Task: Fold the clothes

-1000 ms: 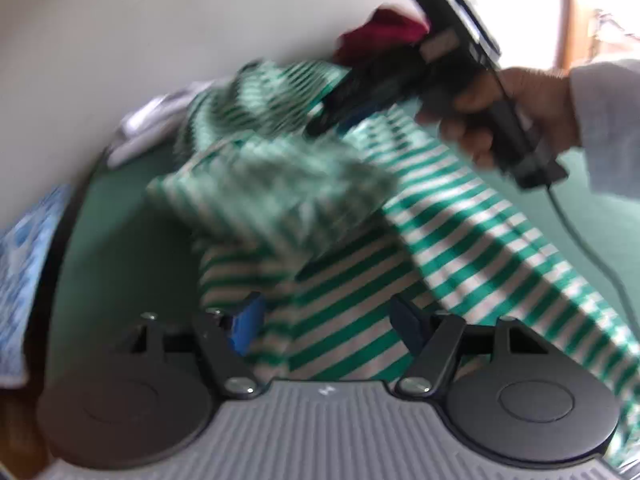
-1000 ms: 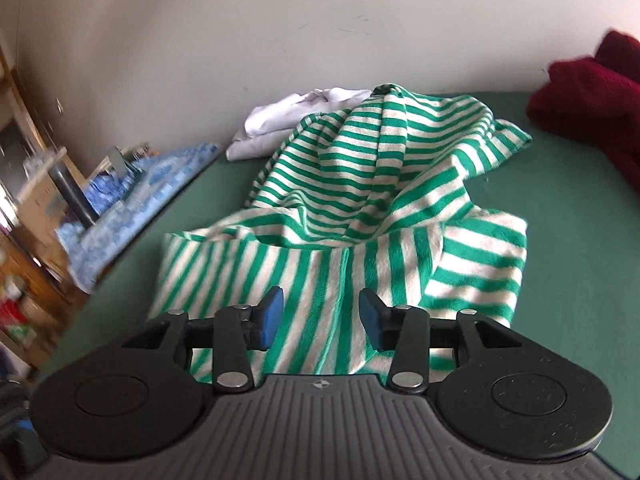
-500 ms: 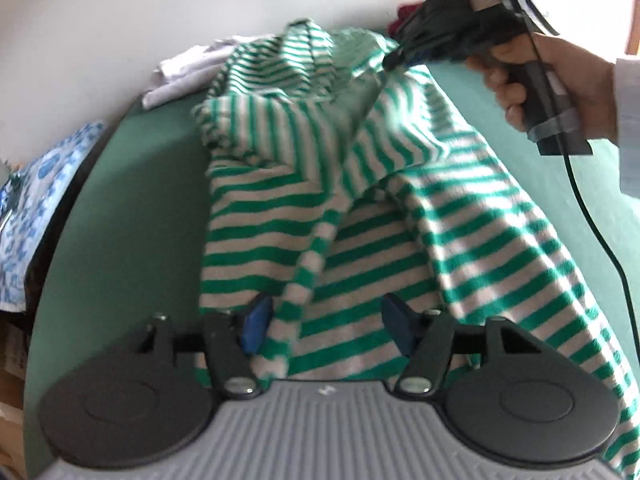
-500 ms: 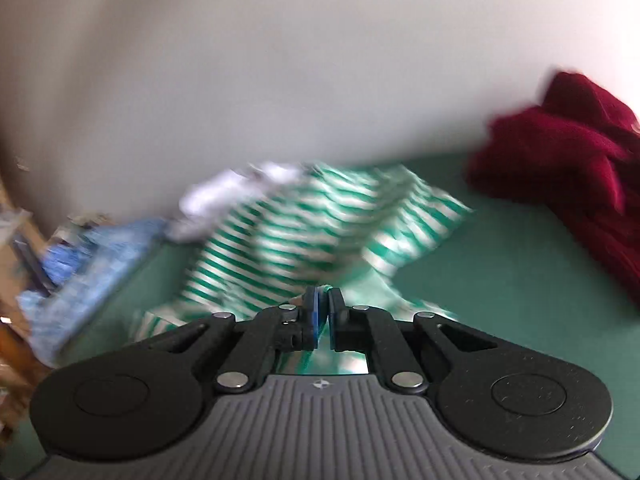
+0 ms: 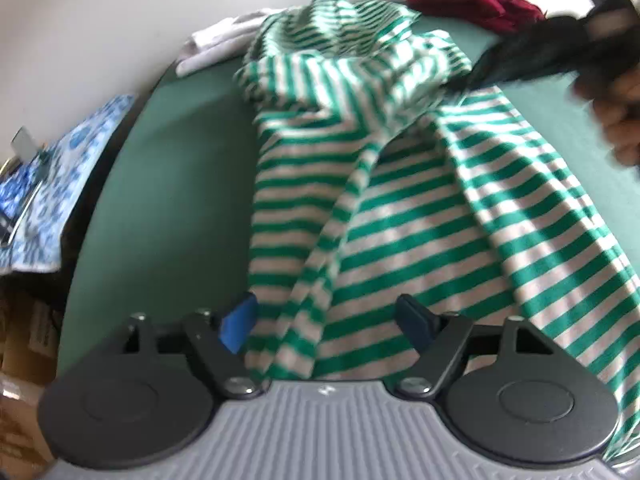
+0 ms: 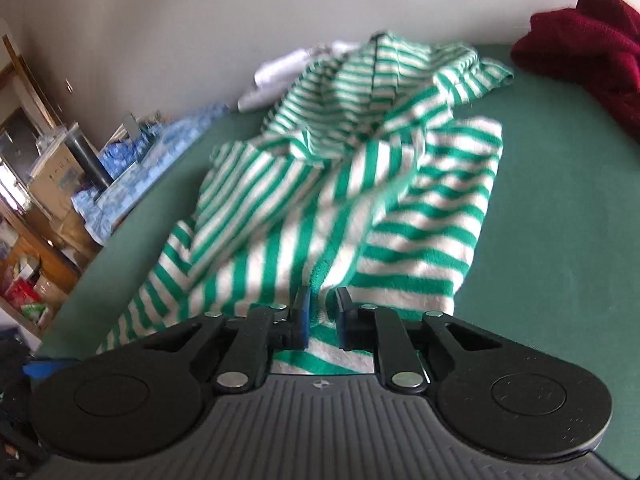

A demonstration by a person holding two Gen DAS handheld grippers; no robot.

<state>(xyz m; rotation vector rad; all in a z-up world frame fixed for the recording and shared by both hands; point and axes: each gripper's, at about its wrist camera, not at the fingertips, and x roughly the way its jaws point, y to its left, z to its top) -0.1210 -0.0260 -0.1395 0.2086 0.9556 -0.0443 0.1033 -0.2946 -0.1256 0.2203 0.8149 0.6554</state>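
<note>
Right tongs (image 6: pixel 322 312) pinch a fold of the striped top (image 6: pixel 360 200); left tongs (image 5: pixel 326 320) are opening, pads clear, hem between them, top sprawled ahead on the green desk (image 5: pixel 160 180).

Readable text: none in either view.
Left gripper (image 5: pixel 326 322) body: a small pale mark at the centre of the ribbed grey plate, too blurred to read.
Right gripper (image 6: pixel 322 316) body: a small round emblem on the ribbed plate, no letters.
Cardboard boxes (image 6: pixel 56 176): faint marks, possibly print, not legible.
</note>
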